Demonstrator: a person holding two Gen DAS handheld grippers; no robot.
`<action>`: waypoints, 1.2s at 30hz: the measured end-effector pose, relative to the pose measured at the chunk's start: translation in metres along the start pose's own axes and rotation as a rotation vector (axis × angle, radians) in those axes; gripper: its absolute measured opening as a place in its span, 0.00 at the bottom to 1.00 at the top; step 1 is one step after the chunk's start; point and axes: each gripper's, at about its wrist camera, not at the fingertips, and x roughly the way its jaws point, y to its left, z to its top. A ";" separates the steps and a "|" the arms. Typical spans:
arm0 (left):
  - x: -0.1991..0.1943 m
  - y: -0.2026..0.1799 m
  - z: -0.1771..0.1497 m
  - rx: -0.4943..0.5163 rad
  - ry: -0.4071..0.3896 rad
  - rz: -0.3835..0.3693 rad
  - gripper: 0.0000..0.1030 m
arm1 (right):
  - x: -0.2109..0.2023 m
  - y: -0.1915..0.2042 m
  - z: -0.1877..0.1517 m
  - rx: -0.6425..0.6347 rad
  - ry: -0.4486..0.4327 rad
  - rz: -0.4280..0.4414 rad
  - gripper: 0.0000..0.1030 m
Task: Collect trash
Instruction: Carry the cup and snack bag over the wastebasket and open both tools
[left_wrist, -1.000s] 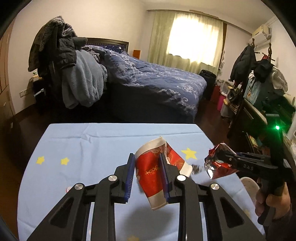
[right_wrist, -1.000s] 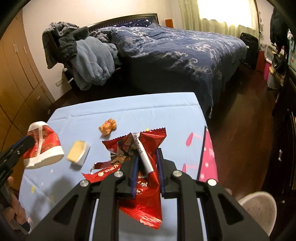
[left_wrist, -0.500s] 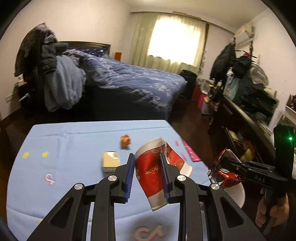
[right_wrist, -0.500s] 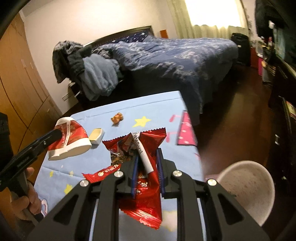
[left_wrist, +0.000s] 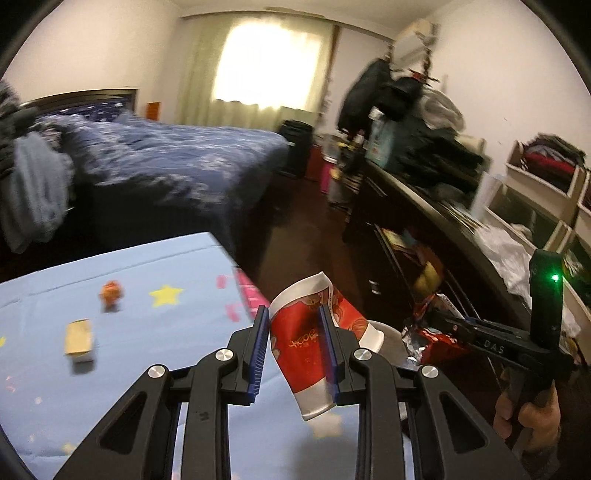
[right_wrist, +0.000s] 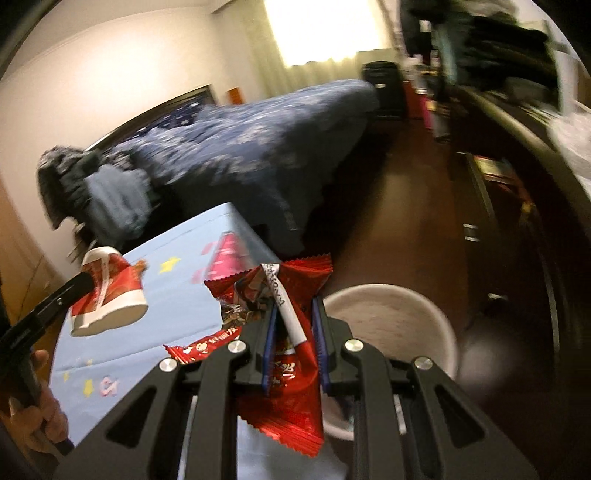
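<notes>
My left gripper is shut on a crushed red and white paper cup, held in the air past the table's right edge; the same cup shows at the left of the right wrist view. My right gripper is shut on a red snack wrapper, above the near rim of a round white bin on the floor. In the left wrist view the right gripper carries the wrapper over the bin, mostly hidden behind the cup.
A light blue star-patterned tablecloth covers the table, with a yellow block and a small orange scrap on it. A bed with a dark blue cover stands beyond. Dark cluttered furniture lines the right side.
Both grippers have swung right, off the table toward the floor bin, each still holding its item. The bin has come into view under the right gripper.
</notes>
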 end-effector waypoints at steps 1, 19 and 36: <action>0.007 -0.008 0.002 0.010 0.009 -0.012 0.26 | -0.001 -0.010 -0.001 0.019 -0.002 -0.012 0.19; 0.107 -0.088 -0.007 0.156 0.150 -0.080 0.27 | 0.026 -0.081 -0.026 0.071 0.027 -0.210 0.19; 0.089 -0.067 -0.003 0.098 0.096 -0.066 0.74 | 0.045 -0.077 -0.025 0.052 0.040 -0.200 0.42</action>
